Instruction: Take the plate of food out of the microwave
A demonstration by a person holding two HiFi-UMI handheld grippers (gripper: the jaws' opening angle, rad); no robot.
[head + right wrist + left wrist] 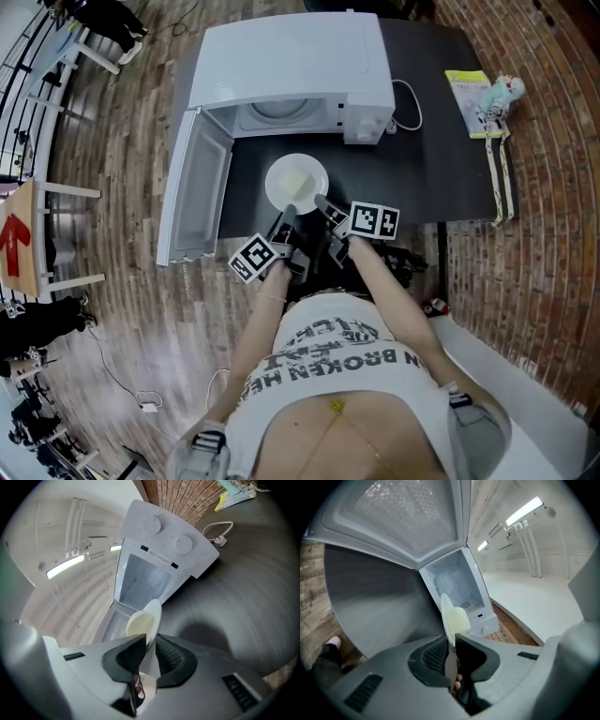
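Observation:
A white plate (296, 181) with a pale yellow slab of food on it hangs over the dark table in front of the open white microwave (291, 70). My left gripper (288, 212) is shut on the plate's near left rim, and my right gripper (322, 202) is shut on its near right rim. In the left gripper view the plate (449, 617) stands edge-on between the dark pads, with the food (458, 620) on its right face. The right gripper view shows the plate (151, 617) clamped the same way, the food (139, 624) facing left.
The microwave door (194, 187) swings out to the left over the table's edge. The dark table (417, 169) carries a white cable (410, 106), a yellow booklet (469, 98) and a small toy (497, 98) at the far right. Brick floor lies to the right, wooden floor to the left.

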